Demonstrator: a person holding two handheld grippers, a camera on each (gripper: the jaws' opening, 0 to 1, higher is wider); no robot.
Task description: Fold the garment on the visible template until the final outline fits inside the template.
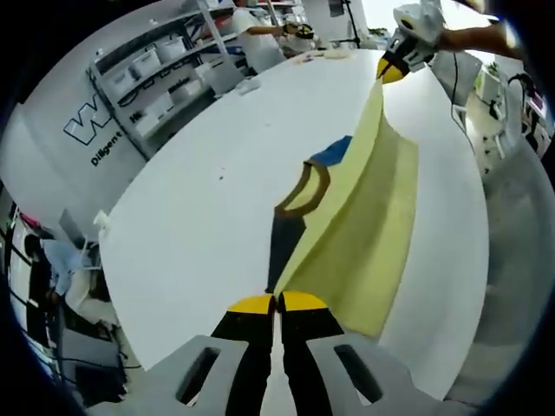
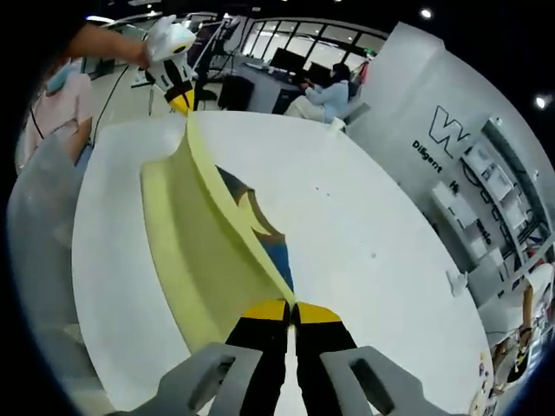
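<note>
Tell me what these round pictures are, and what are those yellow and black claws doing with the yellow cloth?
A person holds one grabbing tool in each hand, and a small camera rides on each tool. That is why the pictures look round and bent. One picture looks along the left gripper, the other along the right gripper. Each claw is pinched shut on an edge of the yellow garment, and together they lift that edge up off the white table. The cloth has a dark blue patch with a brown collar. In each picture you can also see the other claw far away, gripping the cloth's other end.
</note>
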